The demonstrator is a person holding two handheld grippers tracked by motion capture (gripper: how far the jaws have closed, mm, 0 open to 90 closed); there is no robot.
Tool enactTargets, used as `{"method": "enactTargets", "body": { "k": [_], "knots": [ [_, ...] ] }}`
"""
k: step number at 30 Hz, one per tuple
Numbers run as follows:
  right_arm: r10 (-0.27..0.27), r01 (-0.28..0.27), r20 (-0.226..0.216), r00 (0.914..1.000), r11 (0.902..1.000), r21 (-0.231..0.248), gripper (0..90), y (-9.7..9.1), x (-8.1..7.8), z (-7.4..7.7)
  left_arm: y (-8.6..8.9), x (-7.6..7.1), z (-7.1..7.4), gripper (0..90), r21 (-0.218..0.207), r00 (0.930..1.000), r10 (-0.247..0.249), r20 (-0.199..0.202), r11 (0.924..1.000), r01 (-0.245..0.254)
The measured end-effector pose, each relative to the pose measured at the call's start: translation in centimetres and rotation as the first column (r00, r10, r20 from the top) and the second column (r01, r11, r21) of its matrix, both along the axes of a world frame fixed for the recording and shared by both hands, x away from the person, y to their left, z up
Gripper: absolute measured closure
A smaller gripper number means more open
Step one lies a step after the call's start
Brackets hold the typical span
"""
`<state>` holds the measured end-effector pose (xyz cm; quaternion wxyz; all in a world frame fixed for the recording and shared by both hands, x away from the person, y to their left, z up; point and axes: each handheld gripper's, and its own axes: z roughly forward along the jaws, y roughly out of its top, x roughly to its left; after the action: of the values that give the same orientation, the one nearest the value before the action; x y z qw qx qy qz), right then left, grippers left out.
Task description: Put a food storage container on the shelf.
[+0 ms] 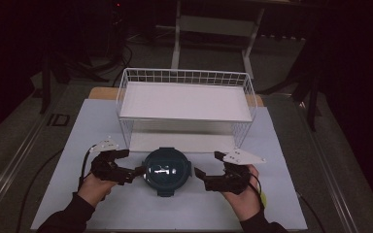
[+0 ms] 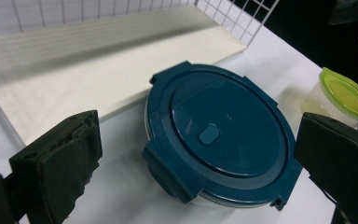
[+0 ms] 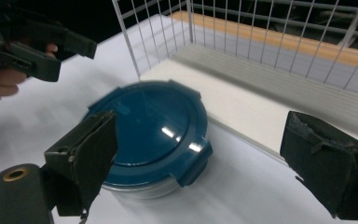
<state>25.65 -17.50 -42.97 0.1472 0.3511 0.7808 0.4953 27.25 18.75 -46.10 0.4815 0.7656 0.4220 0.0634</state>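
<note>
Container [image 1: 167,170], round with a dark blue snap-on lid, sits on the white bench [image 1: 102,126] just in front of the lower shelf of the white wire rack [image 1: 184,99], between the two claws. The left claw [image 1: 137,171] comes at it from its left side and the right claw [image 1: 200,173] from its right, both low over the bench and pointed inward at the lid's rim. In the left gripper view the two black jaws stand wide apart with the blue lid between and beyond them, nothing pressed; the right gripper view shows the same, jaws spread on either side of the container and clear of it. So both claws are released and empty.

Judging by this, the step in hand is the approach: the two claws are closing in on the container from opposite sides, and no grip has been taken yet. The lid has clip tabs [image 2: 168,175] around its edge, and these look latched down.

The next move likely calls for each claw to settle on a side of the container, either at the rim or on a tab, and clench evenly, so it does not slide on the smooth bench. If it is meant for the rack, it must be lifted level to clear the shelf edge. A smaller tub with a green lid [image 2: 342,95] stands near on the right and should be left alone.
</note>
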Motion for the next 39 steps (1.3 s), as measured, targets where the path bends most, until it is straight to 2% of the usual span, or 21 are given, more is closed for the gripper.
{"method": "enactTargets", "body": {
  "k": [2, 4, 7, 9, 12, 14, 16, 18, 19, 20, 21, 23, 25, 26, 29, 30, 32, 33, 36, 38, 39],
  "knots": [
    [-0.011, 0.011, -0.007, 0.9999, 0.9999, -0.010, 11.1, 0.2, 0.4, -0.2, -0.1, 0.3, -0.3, 0.6, 0.005, 0.9998, -0.001, -0.022, 1.0000, 0.001],
    [-0.014, 0.014, -0.044, 0.9989, 0.9999, -0.003, 12.1, 0.6, 1.0, -0.5, -0.1, 0.6, -0.7, 1.3, 0.004, 0.9985, 0.012, -0.054, 0.9999, -0.012],
    [-0.013, 0.014, -0.100, 0.9949, 0.9998, 0.010, 13.3, 0.9, 1.7, -1.0, -0.2, 1.1, -1.3, 2.5, -0.001, 0.9932, 0.024, -0.114, 0.9997, -0.024],
    [-0.012, 0.012, -0.127, 0.9918, 0.9999, 0.003, 13.6, 1.3, 2.1, -1.3, -0.3, 1.5, -1.7, 3.0, 0.006, 0.9858, 0.032, -0.165, 0.9995, -0.031],
    [-0.010, 0.011, -0.174, 0.9847, 0.9999, 0.003, 13.9, 1.6, 2.6, -1.8, -0.3, 1.9, -2.3, 7.8, -0.009, 0.9719, 0.059, -0.228, 0.9980, -0.063],
    [-0.007, 0.008, -0.200, 0.9798, 1.0000, 0.004, 15.7, 1.8, 2.8, -2.0, -0.1, 2.2, -2.7, 13.3, -0.036, 0.9595, 0.068, -0.273, 0.9961, -0.081],
    [-0.005, 0.008, -0.232, 0.9726, 0.9999, 0.014, 17.9, 1.8, 3.1, -2.2, 0.0, 2.4, -3.0, 16.0, -0.051, 0.9450, 0.069, -0.320, 0.9947, -0.090],
    [-0.007, 0.012, -0.266, 0.9638, 0.9998, 0.016, 19.0, 1.9, 3.4, -2.3, 0.0, 2.7, -3.3, 20.2, -0.065, 0.9272, 0.074, -0.367, 0.9924, -0.105],
    [-0.007, 0.012, -0.266, 0.9638, 0.9998, 0.016, 19.0, 1.9, 3.4, -2.3, 0.0, 2.7, -3.3, 23.4, -0.065, 0.9272, 0.074, -0.367, 0.9924, -0.105],
    [-0.007, 0.012, -0.283, 0.9591, 0.9998, 0.018, 20.0, 1.9, 3.6, -2.4, 0.0, 2.8, -3.7, 23.4, -0.063, 0.9128, 0.073, -0.402, 0.9922, -0.107],
    [-0.014, 0.021, -0.321, 0.9470, 0.9996, 0.018, 20.9, 1.9, 4.0, -2.7, 0.1, 2.8, -3.8, 27.9, -0.064, 0.9099, 0.079, -0.407, 0.9914, -0.114],
    [-0.017, 0.027, -0.351, 0.9362, 0.9993, 0.024, 22.7, 1.8, 4.3, -2.9, 0.2, 3.0, -4.0, 32.9, -0.071, 0.8986, 0.080, -0.431, 0.9900, -0.122],
    [-0.022, 0.043, -0.401, 0.9160, 0.9981, 0.044, 24.8, 1.7, 4.7, -3.2, 0.3, 3.2, -4.2, 36.8, -0.084, 0.8899, 0.072, -0.450, 0.9888, -0.123],
    [-0.017, 0.045, -0.427, 0.9042, 0.9974, 0.056, 25.4, 1.7, 5.0, -3.4, 0.5, 3.2, -4.3, 37.5, -0.100, 0.8841, 0.065, -0.463, 0.9871, -0.125],
    [-0.010, 0.059, -0.497, 0.8678, 0.9949, 0.082, 27.4, 1.7, 5.5, -3.9, 0.5, 3.4, -4.4, 45.8, -0.139, 0.8741, 0.040, -0.484, 0.9826, -0.123],
    [-0.009, 0.060, -0.510, 0.8601, 0.9946, 0.084, 27.9, 1.7, 5.7, -4.0, 0.6, 3.4, -4.4, 48.2, -0.146, 0.8706, 0.034, -0.491, 0.9820, -0.121],
    [-0.019, 0.069, -0.526, 0.8501, 0.9948, 0.076, 28.9, 1.6, 6.0, -4.2, 0.5, 3.5, -4.4, 49.3, -0.145, 0.8663, 0.032, -0.498, 0.9821, -0.120],
    [-0.022, 0.072, -0.533, 0.8460, 0.9947, 0.073, 29.3, 1.6, 6.1, -4.3, 0.5, 3.6, -4.4, 50.5, -0.152, 0.8618, 0.028, -0.506, 0.9808, -0.122],
    [-0.018, 0.076, -0.568, 0.8226, 0.9940, 0.079, 31.4, 1.7, 6.4, -4.6, 0.4, 3.8, -4.4, 50.7, -0.157, 0.8509, 0.025, -0.525, 0.9795, -0.126],
    [-0.019, 0.075, -0.584, 0.8113, 0.9946, 0.072, 31.9, 1.9, 6.5, -4.8, 0.5, 3.9, -4.5, 50.5, -0.166, 0.8409, 0.019, -0.541, 0.9776, -0.129],
    [-0.018, 0.076, -0.599, 0.8009, 0.9945, 0.071, 32.4, 2.0, 6.6, -4.9, 0.5, 4.0, -4.6, 50.4, -0.173, 0.8355, 0.017, -0.549, 0.9760, -0.133]
  ]
}}
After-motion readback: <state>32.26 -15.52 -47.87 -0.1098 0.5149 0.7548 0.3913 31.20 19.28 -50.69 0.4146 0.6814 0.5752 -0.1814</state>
